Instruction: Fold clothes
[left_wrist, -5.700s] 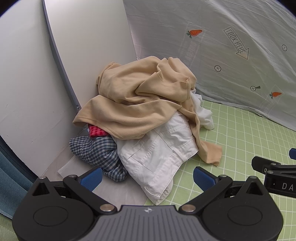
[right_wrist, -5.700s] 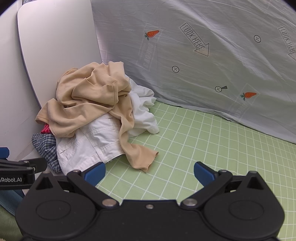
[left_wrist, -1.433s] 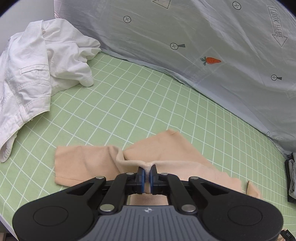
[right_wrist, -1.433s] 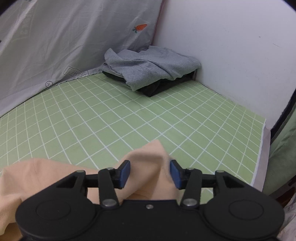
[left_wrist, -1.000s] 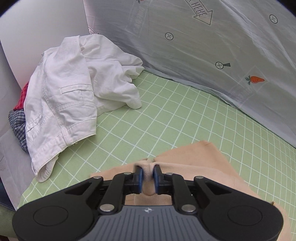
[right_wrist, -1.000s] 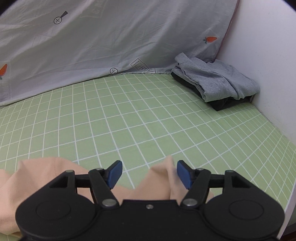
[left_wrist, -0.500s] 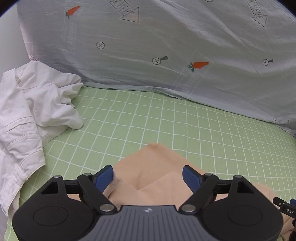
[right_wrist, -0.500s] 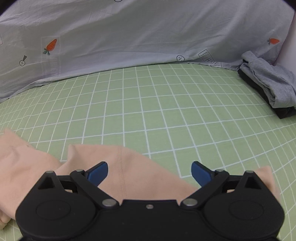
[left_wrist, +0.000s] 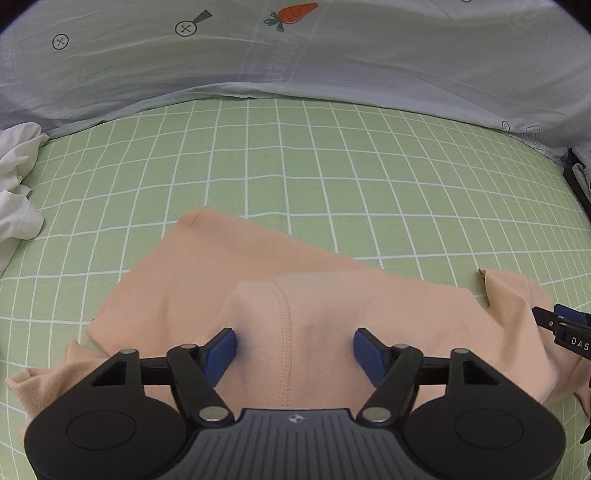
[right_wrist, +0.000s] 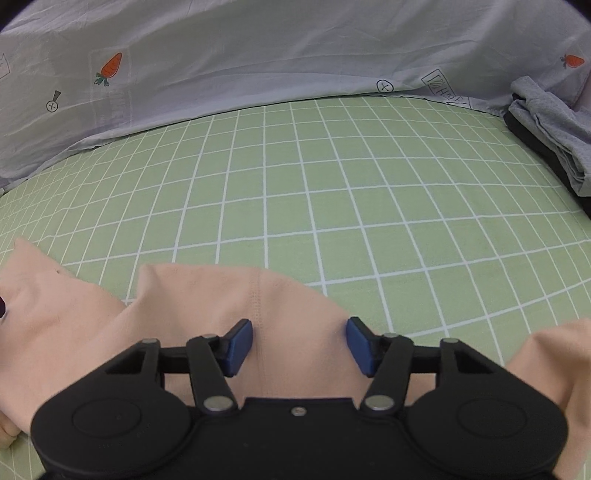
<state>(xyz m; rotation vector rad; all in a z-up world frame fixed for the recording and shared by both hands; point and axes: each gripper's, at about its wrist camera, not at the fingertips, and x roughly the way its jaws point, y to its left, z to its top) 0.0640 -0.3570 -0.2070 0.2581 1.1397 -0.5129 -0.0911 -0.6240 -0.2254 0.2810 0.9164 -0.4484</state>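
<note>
The peach garment (left_wrist: 229, 280) lay spread and rumpled on the green checked sheet (left_wrist: 295, 155), filling the lower half of the left wrist view from about eight o'clock round to four o'clock. A raised fold with a stitched seam ran down its middle, and the left tool (left_wrist: 293, 349) straddled that fold with its blue pads (left_wrist: 221, 349) on either side of it. Its jaws stood about half apart and were closing, the fabric between them not yet pinched.

In the right wrist view the same garment (right_wrist: 207, 306) lay at six o'clock, another seamed ridge rising between the pads of the right tool (right_wrist: 299, 345). Those jaws were likewise half apart and closing around the cloth, without a clear squeeze on it.

A pale grey sheet printed with carrots (right_wrist: 258, 48) hung along the far side at twelve o'clock. White clothes (left_wrist: 16, 188) sat at nine o'clock in the left view. A folded grey garment on something dark (right_wrist: 550, 122) rested at two o'clock in the right view.
</note>
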